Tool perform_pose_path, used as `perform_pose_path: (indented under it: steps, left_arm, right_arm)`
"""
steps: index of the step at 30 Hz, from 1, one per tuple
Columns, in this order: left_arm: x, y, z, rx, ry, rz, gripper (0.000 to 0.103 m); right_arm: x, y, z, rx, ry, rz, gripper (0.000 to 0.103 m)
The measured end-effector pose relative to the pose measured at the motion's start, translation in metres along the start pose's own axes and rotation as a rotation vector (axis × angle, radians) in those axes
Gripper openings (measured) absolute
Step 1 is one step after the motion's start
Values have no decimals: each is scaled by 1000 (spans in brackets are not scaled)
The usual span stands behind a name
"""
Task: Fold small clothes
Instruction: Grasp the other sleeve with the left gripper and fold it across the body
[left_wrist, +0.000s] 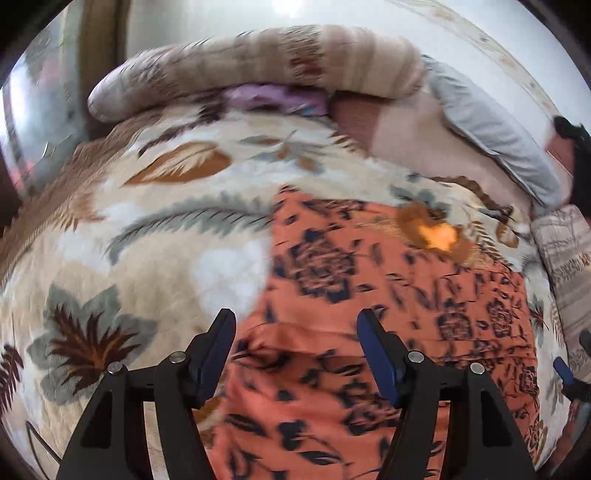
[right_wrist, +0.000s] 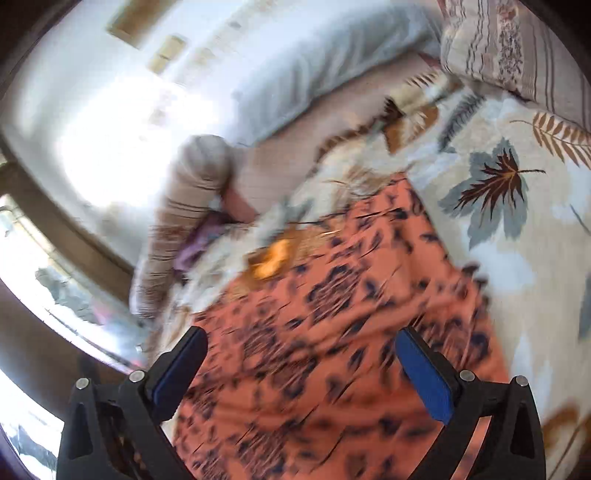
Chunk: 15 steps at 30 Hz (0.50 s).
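Note:
An orange garment with a dark floral print (left_wrist: 369, 332) lies spread flat on a leaf-patterned bedspread (left_wrist: 155, 236). My left gripper (left_wrist: 295, 325) is open and empty, hovering above the garment's left part. My right gripper (right_wrist: 301, 345) is open and empty above the same orange garment (right_wrist: 332, 332). The right gripper's blue fingertip (left_wrist: 563, 367) shows at the right edge of the left wrist view. Both views are blurred by motion.
A striped beige bolster pillow (left_wrist: 258, 66) lies at the far side with a purple cloth (left_wrist: 273, 98) under it. A grey pillow (left_wrist: 491, 136) and a patterned pillow (left_wrist: 565, 251) lie to the right. The bedspread (right_wrist: 517, 258) extends right of the garment.

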<state>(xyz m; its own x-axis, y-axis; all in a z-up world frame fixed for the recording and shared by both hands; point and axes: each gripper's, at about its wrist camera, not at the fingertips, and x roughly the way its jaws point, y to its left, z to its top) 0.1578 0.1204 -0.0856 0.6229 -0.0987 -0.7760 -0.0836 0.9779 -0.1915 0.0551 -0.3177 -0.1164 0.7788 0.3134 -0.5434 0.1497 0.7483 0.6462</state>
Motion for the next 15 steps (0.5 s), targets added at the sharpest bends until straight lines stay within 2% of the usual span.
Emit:
perform_pose_path:
  steps: [1, 3, 5, 6, 7, 8, 9, 10, 11, 15]
  left_arm:
    - [2, 9, -2, -23, 5, -8, 69]
    - [6, 20, -5, -50, 0, -33, 69]
    - [12, 20, -7, -45, 0, -43, 69]
    - [16, 20, -7, -36, 7, -48, 69]
    - [19, 17, -6, -33, 9, -49, 69]
    - [22, 16, -5, -33, 11, -48, 69]
    - [27, 16, -4, -33, 16, -50, 69]
    - [33, 14, -2, -30, 28, -48, 69]
    - [38, 13, 0, -27, 41, -38, 69]
    - [29, 6, 4, -9, 22, -23, 69]
  right_arm:
    - [8, -6, 7, 17, 9, -21, 102]
    - [31, -14, 22, 40, 47, -71, 96]
    - [47, -21, 30, 28, 67, -151, 87]
    - [59, -26, 31, 35, 104, -185, 83]
    - [67, -33, 32, 40, 143, -204, 68]
    - [77, -35, 31, 37, 181, -218, 40]
    - [83, -33, 30, 11, 211, -231, 24]
    - [87, -28, 29, -19, 229, -241, 21]
    - [86, -18, 29, -69, 229, -256, 12]
    - [60, 24, 41, -251, 118, -296, 12]
